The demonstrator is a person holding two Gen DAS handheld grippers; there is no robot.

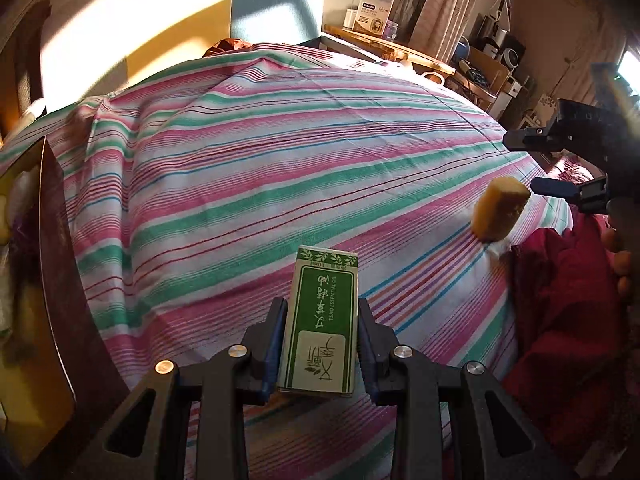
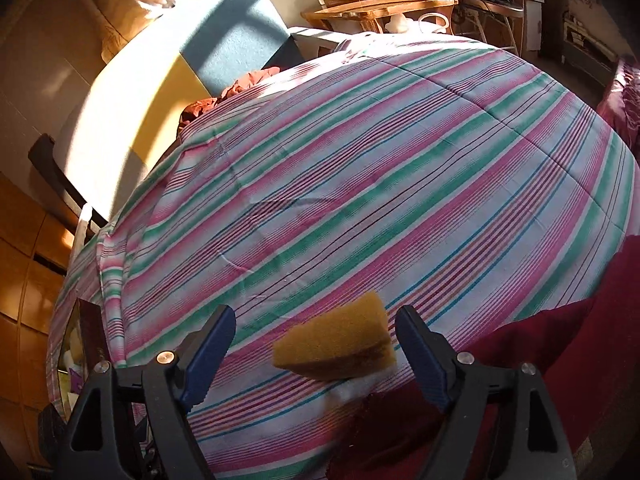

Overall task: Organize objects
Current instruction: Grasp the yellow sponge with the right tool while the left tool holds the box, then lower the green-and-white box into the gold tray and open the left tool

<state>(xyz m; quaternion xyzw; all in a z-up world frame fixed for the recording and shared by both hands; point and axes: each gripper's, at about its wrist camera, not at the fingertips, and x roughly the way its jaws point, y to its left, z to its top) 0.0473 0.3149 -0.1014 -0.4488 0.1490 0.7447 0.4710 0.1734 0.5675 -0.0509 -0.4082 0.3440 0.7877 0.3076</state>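
Observation:
My left gripper (image 1: 322, 308) is shut on a green and white essential-oil box (image 1: 320, 324), held just above the striped bedsheet (image 1: 260, 160). A yellow sponge (image 1: 500, 208) lies tilted on the sheet near the dark red cloth (image 1: 560, 300), just in front of my right gripper (image 1: 532, 168). In the right wrist view the sponge (image 2: 340, 340) sits between the open jaws of the right gripper (image 2: 316, 328), touching neither finger.
A brown container (image 1: 52, 240) with items inside stands at the bed's left edge. A blue and yellow cushion (image 2: 180, 52) leans behind the bed. A wooden table (image 2: 380, 4) with boxes stands beyond. Dark red cloth (image 2: 520, 360) covers the near right corner.

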